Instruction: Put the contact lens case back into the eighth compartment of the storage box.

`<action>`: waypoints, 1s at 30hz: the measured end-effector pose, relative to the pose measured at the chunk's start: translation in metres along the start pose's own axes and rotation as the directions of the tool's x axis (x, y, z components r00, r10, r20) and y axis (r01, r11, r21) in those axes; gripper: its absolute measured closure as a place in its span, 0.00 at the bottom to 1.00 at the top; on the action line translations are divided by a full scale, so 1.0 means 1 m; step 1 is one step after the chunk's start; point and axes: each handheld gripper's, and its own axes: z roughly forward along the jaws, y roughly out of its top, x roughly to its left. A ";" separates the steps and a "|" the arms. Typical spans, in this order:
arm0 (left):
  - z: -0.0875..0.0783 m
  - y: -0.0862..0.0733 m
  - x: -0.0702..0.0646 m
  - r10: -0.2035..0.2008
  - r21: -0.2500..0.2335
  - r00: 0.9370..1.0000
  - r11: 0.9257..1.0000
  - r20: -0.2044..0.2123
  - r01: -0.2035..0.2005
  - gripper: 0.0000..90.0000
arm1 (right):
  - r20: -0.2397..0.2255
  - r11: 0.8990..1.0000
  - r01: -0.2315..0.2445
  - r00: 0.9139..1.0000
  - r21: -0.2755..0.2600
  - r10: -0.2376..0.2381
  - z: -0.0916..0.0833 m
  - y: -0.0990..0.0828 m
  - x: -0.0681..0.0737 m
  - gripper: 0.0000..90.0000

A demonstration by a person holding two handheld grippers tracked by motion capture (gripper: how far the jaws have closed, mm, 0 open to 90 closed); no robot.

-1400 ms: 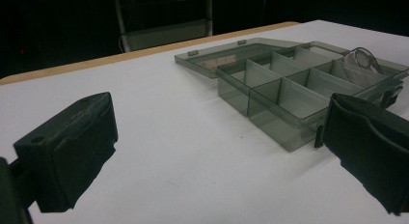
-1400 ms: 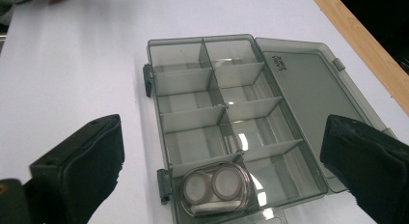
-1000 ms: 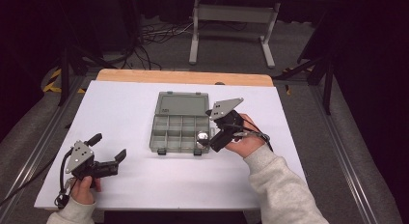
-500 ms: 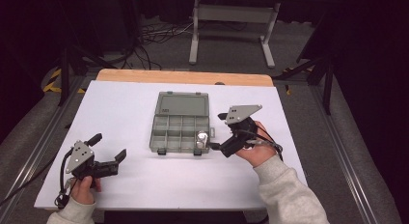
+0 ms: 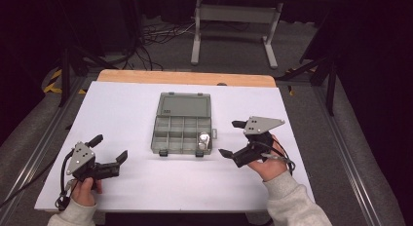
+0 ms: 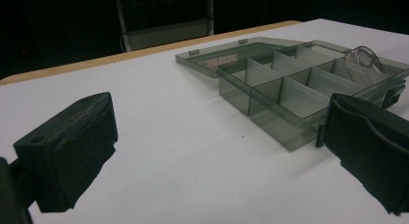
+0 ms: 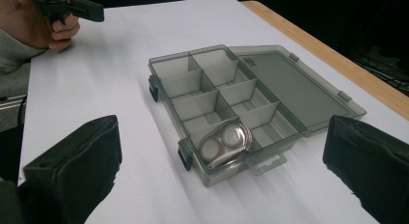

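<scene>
Nearest the person, at the near left of the white table (image 5: pixel 146 197), the left gripper (image 5: pixel 111 149) rests low on the surface with its jaws spread wide and nothing between them; in the left gripper view the organizer box (image 6: pixel 308 84) lies ahead and to the right of those jaws. At the near right, the right gripper (image 5: pixel 233 138) is held just beside the box's right edge, jaws likewise wide and empty.

Between the two, toward the middle of the table, the grey organizer box (image 5: pixel 182 131) lies open, its lid (image 5: pixel 186 105) folded flat on the far side. A small metal piece with two round faces (image 7: pixel 224 142) sits tilted in the near right compartment, leaning on the divider rather than lying flat.

The step in hand looks like settling that piece and then closing the box. To do it well, the right gripper should nudge the piece down flat so it clears the rim, since a lid brought over a raised piece would likely jam. The left gripper could steady the near left corner of the box while the lid is swung over, then both press the front latches (image 7: pixel 185 159).

Compared with a second ago, the right gripper has drawn back to the right and away from the compartment where it hovered over the piece; half a second ago it was partway out. The left gripper has not shifted.
</scene>
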 end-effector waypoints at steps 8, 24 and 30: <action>0.000 0.000 0.000 0.000 0.000 1.000 1.000 0.000 0.000 0.00 | 0.024 0.998 -0.043 0.999 -0.051 0.044 -0.009 -0.020 0.001 0.01; 0.000 0.000 0.000 0.001 -0.001 1.000 1.000 -0.001 -0.001 0.00 | 0.046 0.987 -0.080 0.995 -0.136 0.087 -0.009 -0.068 0.009 0.01; 0.000 0.000 0.000 0.003 0.003 1.000 1.000 -0.002 -0.003 0.00 | 0.068 0.982 -0.097 0.992 -0.160 0.109 -0.006 -0.082 0.009 0.01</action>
